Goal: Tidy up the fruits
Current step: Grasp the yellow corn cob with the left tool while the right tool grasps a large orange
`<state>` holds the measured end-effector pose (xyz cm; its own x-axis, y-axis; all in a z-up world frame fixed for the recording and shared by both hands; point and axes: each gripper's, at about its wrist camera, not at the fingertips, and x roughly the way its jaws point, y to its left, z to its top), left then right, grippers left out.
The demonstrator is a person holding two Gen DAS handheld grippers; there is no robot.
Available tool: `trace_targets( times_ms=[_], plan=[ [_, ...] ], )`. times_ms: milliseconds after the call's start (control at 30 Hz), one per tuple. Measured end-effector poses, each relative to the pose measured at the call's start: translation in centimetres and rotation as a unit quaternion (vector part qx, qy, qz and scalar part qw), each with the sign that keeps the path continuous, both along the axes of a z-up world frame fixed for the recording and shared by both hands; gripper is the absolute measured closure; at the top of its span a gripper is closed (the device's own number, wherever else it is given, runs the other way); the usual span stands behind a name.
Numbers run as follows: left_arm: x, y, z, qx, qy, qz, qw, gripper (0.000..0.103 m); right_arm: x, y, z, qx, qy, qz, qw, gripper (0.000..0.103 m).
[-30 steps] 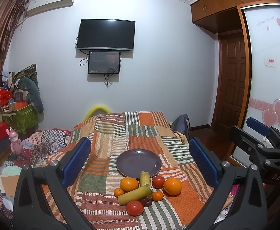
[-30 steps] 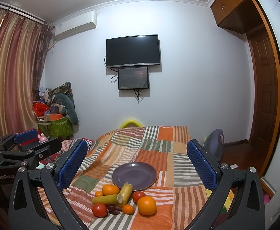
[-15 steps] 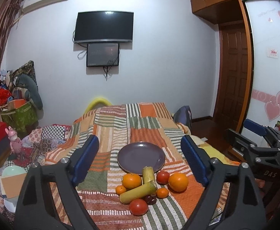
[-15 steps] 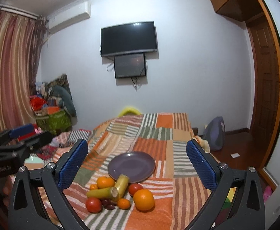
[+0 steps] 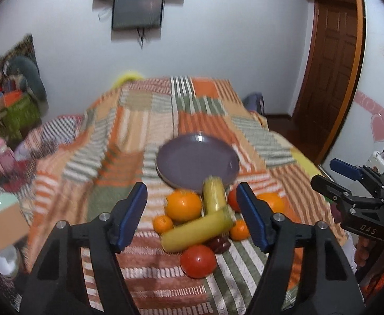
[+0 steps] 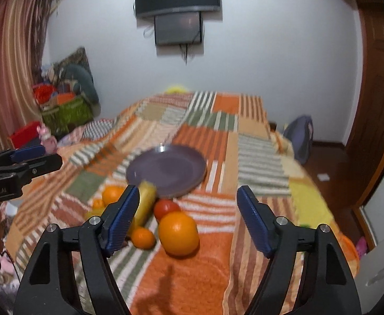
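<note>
- Blue-padded and spread wide, my left gripper [image 5: 192, 216] grips nothing; it hangs above the fruit pile.
- My right gripper [image 6: 188, 220] is likewise parted and empty, framing the big orange [image 6: 178, 233].
- Fruit sits bunched on the patchwork blanket [image 6: 255, 152], near its front edge: two oranges, small tangerines, the red tomato [image 5: 198, 261], two yellow corn-like pieces [image 5: 197, 232] and something dark underneath.
- Just behind the pile, the purple plate [image 5: 192, 155] lies bare; one yellow piece touches or overlaps its rim.
- I judge the oranges firm and round, likely to roll: pinch them across the middle.
- Tomatoes probably bruise, so I'd squeeze them gently.
</note>
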<state>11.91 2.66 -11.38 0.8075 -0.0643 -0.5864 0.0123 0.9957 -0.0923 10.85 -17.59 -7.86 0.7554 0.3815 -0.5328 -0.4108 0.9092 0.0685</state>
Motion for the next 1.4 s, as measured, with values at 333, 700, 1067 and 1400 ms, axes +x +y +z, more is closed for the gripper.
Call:
trace_targets(
  times_ms=[333,700,1067,1400],
  plan=[
    [3.0,-3.0,-6.3,-0.019,0.099,-0.045,0.9938,0.033,2.0,-0.1,-4.7,-0.011,0.087,0.016,0.996,0.03],
    [5.2,-4.0,-9.6,0.064,0.126,-0.051,0.9886,0.032,3.9,0.4,-7.3,-0.004,0.136,0.035,0.99,0.03],
    [5.8,-3.8,-9.4,0.076,0.095,-0.034,0.992,0.046,5.1,1.8,-8.8,-0.003,0.159,0.057,0.986,0.044],
    [4.9,-0.8,-6.7,0.057,0.065,-0.005,0.9963,0.065,4.9,1.9,-8.5,-0.006,0.156,0.054,0.986,0.046]
  ],
)
